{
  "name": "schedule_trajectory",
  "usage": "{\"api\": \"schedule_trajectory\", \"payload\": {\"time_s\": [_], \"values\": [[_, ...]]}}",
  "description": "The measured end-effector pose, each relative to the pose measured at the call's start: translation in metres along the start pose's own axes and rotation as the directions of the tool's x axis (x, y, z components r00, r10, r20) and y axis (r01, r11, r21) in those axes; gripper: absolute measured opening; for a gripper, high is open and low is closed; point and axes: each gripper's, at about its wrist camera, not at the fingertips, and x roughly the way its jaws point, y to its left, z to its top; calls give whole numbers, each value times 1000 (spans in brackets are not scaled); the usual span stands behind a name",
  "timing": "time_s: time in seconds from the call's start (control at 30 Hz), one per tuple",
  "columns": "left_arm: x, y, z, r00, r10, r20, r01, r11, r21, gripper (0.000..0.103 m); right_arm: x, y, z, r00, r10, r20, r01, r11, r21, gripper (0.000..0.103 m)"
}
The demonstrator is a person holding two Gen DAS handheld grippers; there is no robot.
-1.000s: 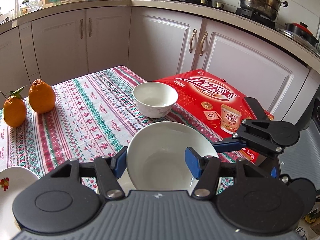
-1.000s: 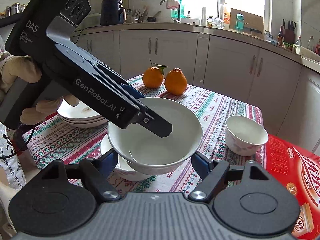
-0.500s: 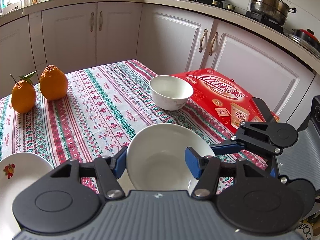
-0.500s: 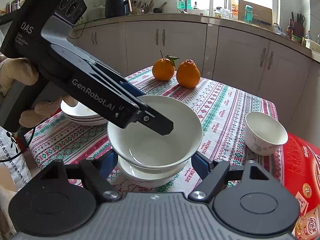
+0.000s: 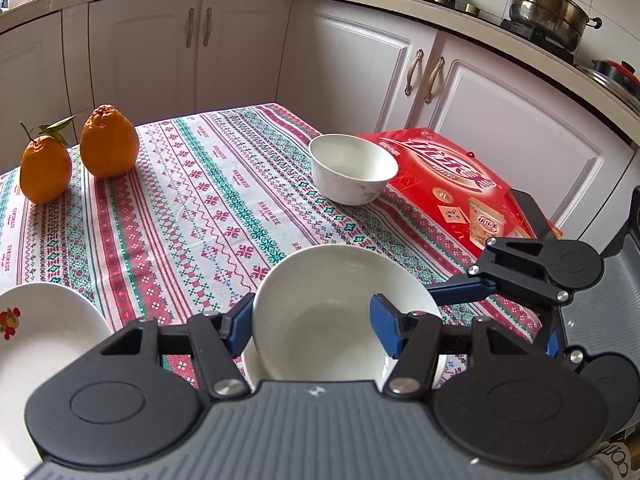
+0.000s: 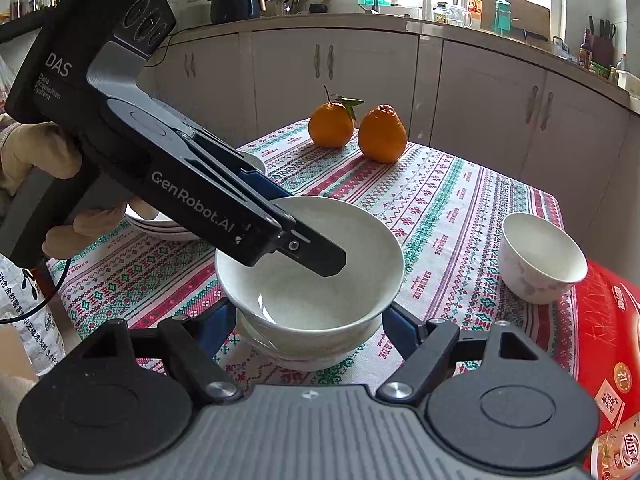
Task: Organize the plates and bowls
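Note:
A white bowl (image 5: 324,312) (image 6: 320,280) sits nested in a second white bowl (image 6: 304,356) on the patterned tablecloth. My left gripper (image 5: 314,326) grips its near rim, one finger inside and one outside; it shows in the right wrist view (image 6: 316,258). My right gripper (image 6: 308,326) is open, its blue fingers on either side of the stacked bowls without touching them. A smaller white bowl (image 5: 354,174) (image 6: 542,258) stands apart by the red box. A stack of white plates (image 5: 36,340) (image 6: 160,224) lies at the left.
Two oranges (image 5: 76,152) (image 6: 358,130) sit at the far side of the table (image 5: 180,200). A red box (image 5: 456,184) lies on the table's right end. White kitchen cabinets (image 5: 360,64) surround the table.
The held bowl has come down into the lower bowl. Both grippers have moved forward over the table, the right one lower around the stack.

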Motion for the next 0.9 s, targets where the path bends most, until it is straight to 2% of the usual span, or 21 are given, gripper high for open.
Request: {"api": "schedule_trajectory", "payload": {"time_s": [0.73,0.9], "values": [[7,3,-4,1000,2,-8,-2,1000,-5,60,7,0,-2,1000,4,-17,-3,1000,7,84],[6,3,-4,1000,4,-6,-4,1000,-1,64,7,0,-2,1000,3,-16,-3,1000,5,84]]}}
